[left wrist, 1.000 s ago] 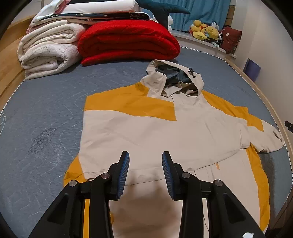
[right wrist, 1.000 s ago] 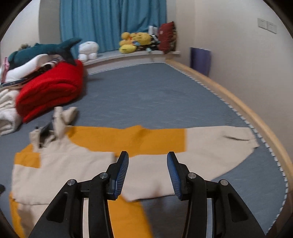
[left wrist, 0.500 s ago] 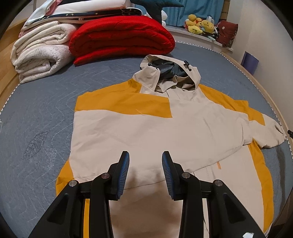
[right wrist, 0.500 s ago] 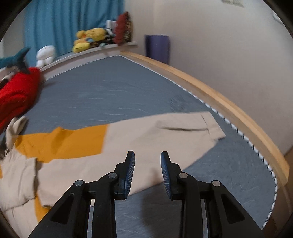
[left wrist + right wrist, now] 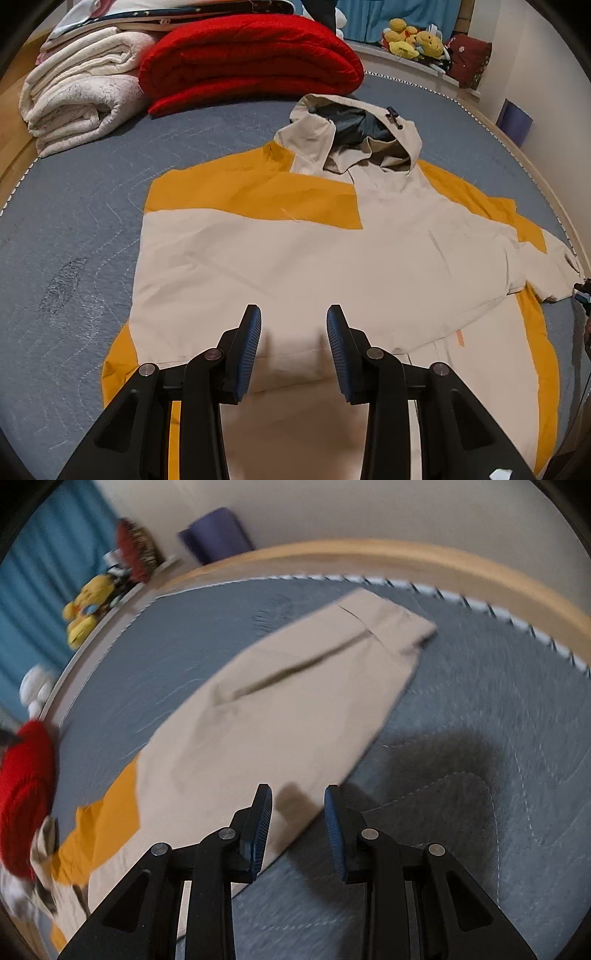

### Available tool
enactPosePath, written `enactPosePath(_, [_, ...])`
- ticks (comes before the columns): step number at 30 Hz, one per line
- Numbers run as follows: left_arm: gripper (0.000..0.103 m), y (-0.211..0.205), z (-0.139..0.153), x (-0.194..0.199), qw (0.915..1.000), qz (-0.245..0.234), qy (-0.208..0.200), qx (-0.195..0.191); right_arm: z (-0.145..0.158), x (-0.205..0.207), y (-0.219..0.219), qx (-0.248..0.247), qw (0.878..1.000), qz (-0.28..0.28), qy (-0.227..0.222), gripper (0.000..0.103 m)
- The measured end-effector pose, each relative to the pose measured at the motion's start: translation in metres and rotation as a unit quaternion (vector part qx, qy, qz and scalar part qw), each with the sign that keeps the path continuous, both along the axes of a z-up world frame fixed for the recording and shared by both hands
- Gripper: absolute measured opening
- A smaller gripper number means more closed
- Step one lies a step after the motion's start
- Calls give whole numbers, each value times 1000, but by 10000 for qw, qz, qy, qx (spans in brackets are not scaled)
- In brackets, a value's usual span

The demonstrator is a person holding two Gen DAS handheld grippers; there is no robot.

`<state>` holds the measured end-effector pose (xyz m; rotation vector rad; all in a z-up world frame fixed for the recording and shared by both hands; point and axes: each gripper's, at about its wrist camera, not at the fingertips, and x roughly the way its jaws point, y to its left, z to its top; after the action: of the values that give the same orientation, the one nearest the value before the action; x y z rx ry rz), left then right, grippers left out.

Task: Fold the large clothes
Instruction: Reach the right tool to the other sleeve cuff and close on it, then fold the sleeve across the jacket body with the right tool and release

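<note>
A beige and yellow hooded jacket (image 5: 295, 258) lies flat on the grey bed cover (image 5: 74, 258), hood (image 5: 354, 140) away from me, one sleeve folded across the body. My left gripper (image 5: 293, 325) is open and empty, hovering over the jacket's lower body. In the right wrist view the other sleeve (image 5: 295, 701) stretches out toward the bed's edge, its cuff (image 5: 406, 627) at the far end. My right gripper (image 5: 298, 805) is open and empty, just above the near edge of that sleeve. The view is motion-blurred.
A folded red blanket (image 5: 251, 62) and rolled white blankets (image 5: 81, 96) lie at the head of the bed. Plush toys (image 5: 413, 40) sit on a ledge by the blue curtain. A wooden bed rail (image 5: 443, 565) runs past the sleeve's cuff.
My right gripper has swung right and down toward the outstretched sleeve, and its jaws narrowed somewhat. My left gripper moved slightly closer over the jacket's body, still open.
</note>
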<state>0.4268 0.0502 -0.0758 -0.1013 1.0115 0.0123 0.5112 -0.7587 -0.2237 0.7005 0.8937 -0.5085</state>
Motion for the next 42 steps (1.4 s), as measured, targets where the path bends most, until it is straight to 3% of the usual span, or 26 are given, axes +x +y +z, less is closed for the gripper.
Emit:
enactPosePath(3, [34, 0, -2, 2, 10000, -6, 29, 7, -15, -3, -13, 265, 9995, -197, 11, 31])
enactPosePath(10, [34, -1, -4, 3, 10000, 13, 17, -23, -25, -2, -31, 536, 9965, -466, -447, 31])
enactPosePath(19, [34, -6, -7, 1, 9999, -88, 29, 58, -31, 5, -62, 712, 9887, -855, -1002, 30])
enactPosePath(24, [34, -3, -10, 2, 9999, -64, 74, 27, -31, 3, -80, 697, 9845, -1182, -1093, 30])
enactPosePath(25, [34, -3, -10, 2, 10000, -57, 77, 21, -31, 1, -81, 721, 9839, -1199, -1111, 27])
enactPosePath(26, [34, -2, -10, 3, 10000, -42, 72, -2, -31, 0, -81, 709, 9839, -1218, -1097, 14])
enactPosePath(27, [34, 0, -9, 3, 10000, -20, 63, -40, -31, 1, -81, 642, 9848, -1216, -1063, 7])
enactPosePath(28, [34, 0, -8, 4, 10000, -3, 59, -66, -28, -1, -80, 587, 9849, -1218, -1081, 5])
enactPosePath(31, [34, 6, -4, 3, 9999, 67, 24, -154, -8, 3, -68, 253, 9854, -1186, -1192, 2])
enactPosePath(34, [34, 12, 1, 2, 9997, 117, 6, -205, 29, 21, -38, -248, 9875, -814, -1330, 2])
enactPosePath(38, [34, 23, 8, -3, 9994, 201, -12, -263, 87, 55, 37, -787, 9833, 221, -1627, 2])
enactPosePath(42, [34, 40, 13, -8, 9984, 422, 26, -373, 138, 72, 134, -1035, 9651, 1363, -1983, 2])
